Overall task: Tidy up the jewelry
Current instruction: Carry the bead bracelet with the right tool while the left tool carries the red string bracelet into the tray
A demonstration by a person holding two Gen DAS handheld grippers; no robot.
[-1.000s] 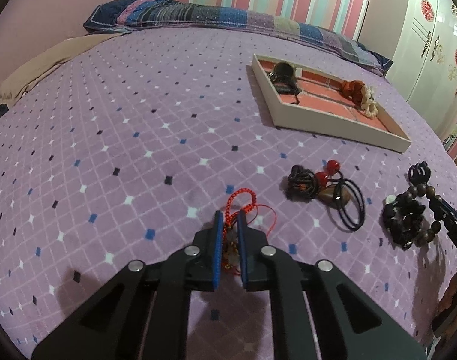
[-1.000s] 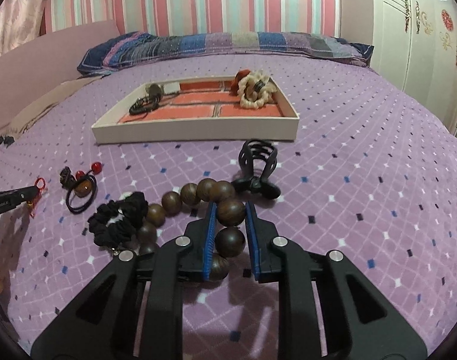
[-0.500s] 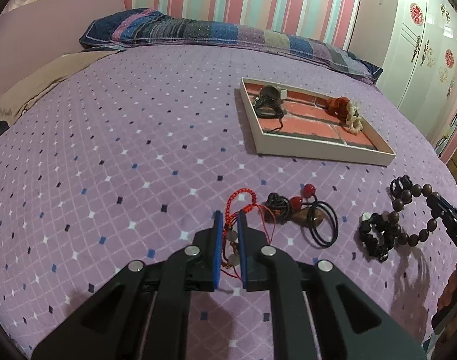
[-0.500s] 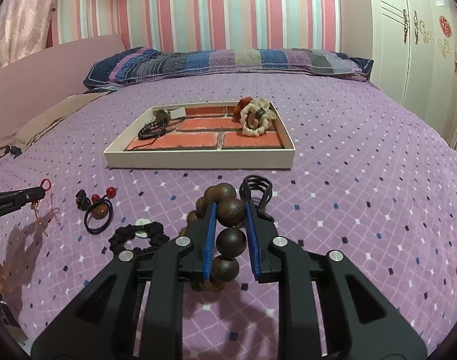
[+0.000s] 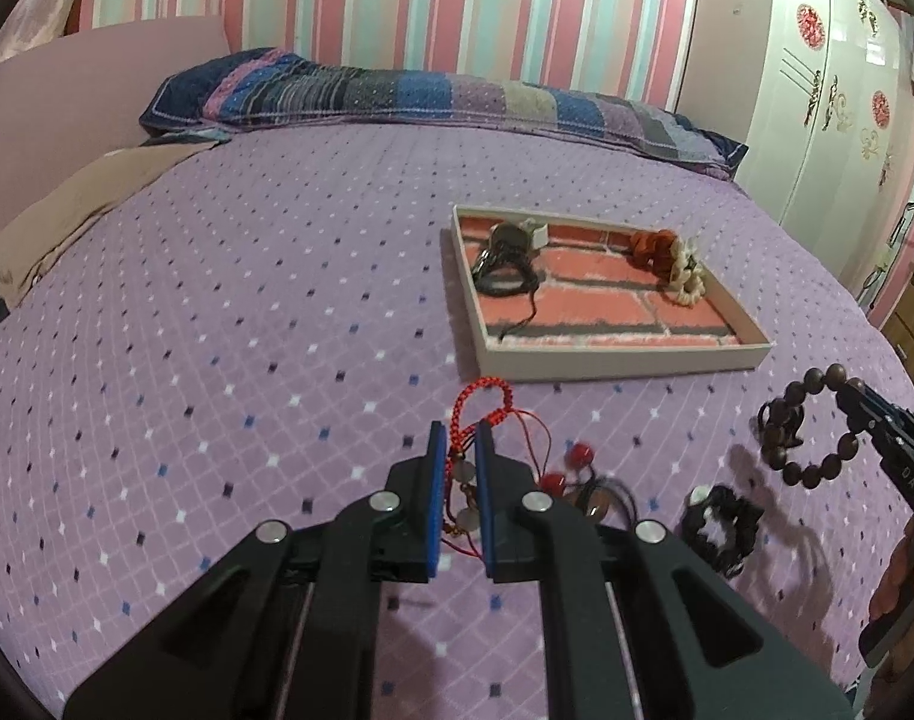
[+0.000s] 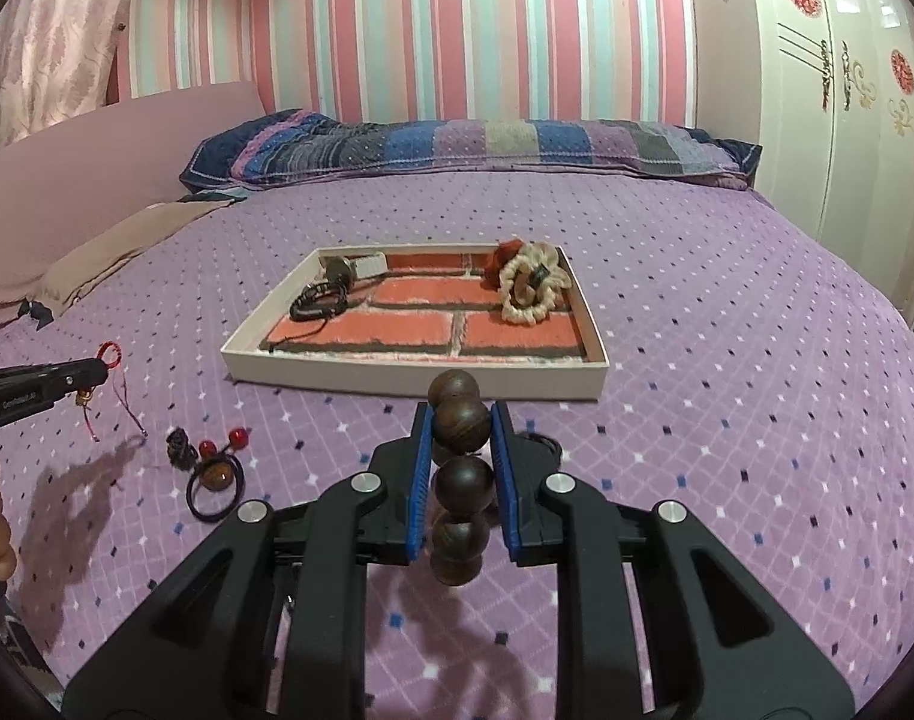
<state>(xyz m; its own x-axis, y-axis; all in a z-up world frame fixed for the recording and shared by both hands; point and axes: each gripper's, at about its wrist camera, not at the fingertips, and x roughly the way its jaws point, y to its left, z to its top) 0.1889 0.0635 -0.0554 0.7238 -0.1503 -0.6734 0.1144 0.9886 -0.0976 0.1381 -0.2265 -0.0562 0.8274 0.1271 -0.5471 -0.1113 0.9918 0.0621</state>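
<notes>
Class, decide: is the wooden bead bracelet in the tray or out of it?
Out. The wooden bead bracelet hangs clamped in the right gripper, short of the tray.

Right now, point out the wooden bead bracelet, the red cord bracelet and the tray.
wooden bead bracelet (image 6: 460, 427), right wrist view, on the bead clamped between the pads
red cord bracelet (image 5: 480, 391), left wrist view, on its braided loop
tray (image 6: 409, 373), right wrist view, on its near wall
</notes>
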